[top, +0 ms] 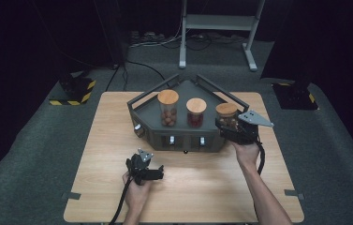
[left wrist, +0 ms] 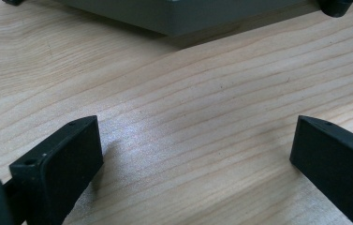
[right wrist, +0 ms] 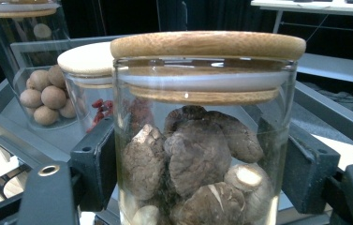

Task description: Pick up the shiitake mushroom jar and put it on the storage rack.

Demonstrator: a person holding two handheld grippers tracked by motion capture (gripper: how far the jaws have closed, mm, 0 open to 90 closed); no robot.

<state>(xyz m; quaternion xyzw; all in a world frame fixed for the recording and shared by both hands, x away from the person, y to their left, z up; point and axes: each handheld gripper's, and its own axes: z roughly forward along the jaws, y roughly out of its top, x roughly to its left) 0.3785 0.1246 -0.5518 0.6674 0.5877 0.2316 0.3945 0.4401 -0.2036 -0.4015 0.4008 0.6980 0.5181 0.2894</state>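
Observation:
A dark grey rack (top: 183,140) at the table's far middle holds three glass jars with wooden lids. The right jar (top: 226,115) is full of dried mushrooms (right wrist: 197,154). My right gripper (top: 225,126) is shut on it, one jaw pressed to each side of the glass (right wrist: 197,159). The left jar (top: 168,110) holds brown balls (right wrist: 43,96), and the middle jar (top: 196,113) holds red berries (right wrist: 94,105). My left gripper (top: 150,169) hovers low over the bare wood in front of the rack, open with nothing between its jaws (left wrist: 195,145).
The wooden table (top: 113,140) stands on grey carpet. Rails (top: 141,99) rise along the rack's back edges, and its base (left wrist: 174,14) lies just ahead of the left gripper. Behind the table are a metal stand (top: 216,23), floor cables (top: 141,65) and two striped bases (top: 73,91).

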